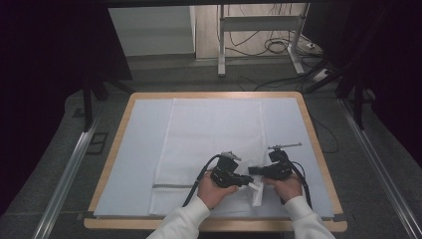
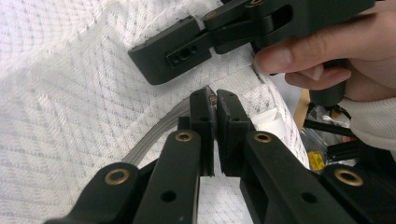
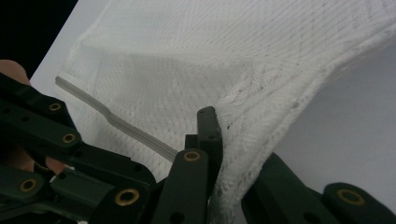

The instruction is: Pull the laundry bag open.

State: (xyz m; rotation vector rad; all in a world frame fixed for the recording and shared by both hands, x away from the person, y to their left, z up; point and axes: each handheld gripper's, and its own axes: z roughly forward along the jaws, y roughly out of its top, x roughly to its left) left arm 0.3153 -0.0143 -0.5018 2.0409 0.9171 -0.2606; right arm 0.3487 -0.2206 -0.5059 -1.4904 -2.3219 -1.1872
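Left gripper (image 2: 215, 100): fingers (image 2: 201, 116) pressed together, clamped on a small metal bit at the end of the grey zipper strip (image 2: 154, 135) of the white mesh bag (image 2: 70, 93), probably the zipper pull, though too small to be sure. Right gripper (image 3: 219, 121): fingers (image 3: 208, 126) closed tight on the bag's edge, white mesh bunched and pinched between them, the cloth lifted into a tent from that grip. Just beside the left gripper in its own view, the right gripper's black finger lying across the mesh, a thumb and fingertip of the right hand (image 2: 322, 51) around its body. From above, both grippers close together near the bag's near right corner, left gripper (image 1: 248, 180) and right gripper (image 1: 251, 171) pointing toward each other, almost touching, each held from below by a hand, left hand (image 1: 214, 191) and right hand (image 1: 286, 188), in white sleeves. Mesh bag spread flat over the middle of a pale blue mat (image 1: 134, 149), long side running away from the person, zipper strip crossing near its close end, only the gripped corner raised. Mat covering most of the wooden tabletop (image 1: 219, 94). Beyond, grey floor with cables and a metal frame.
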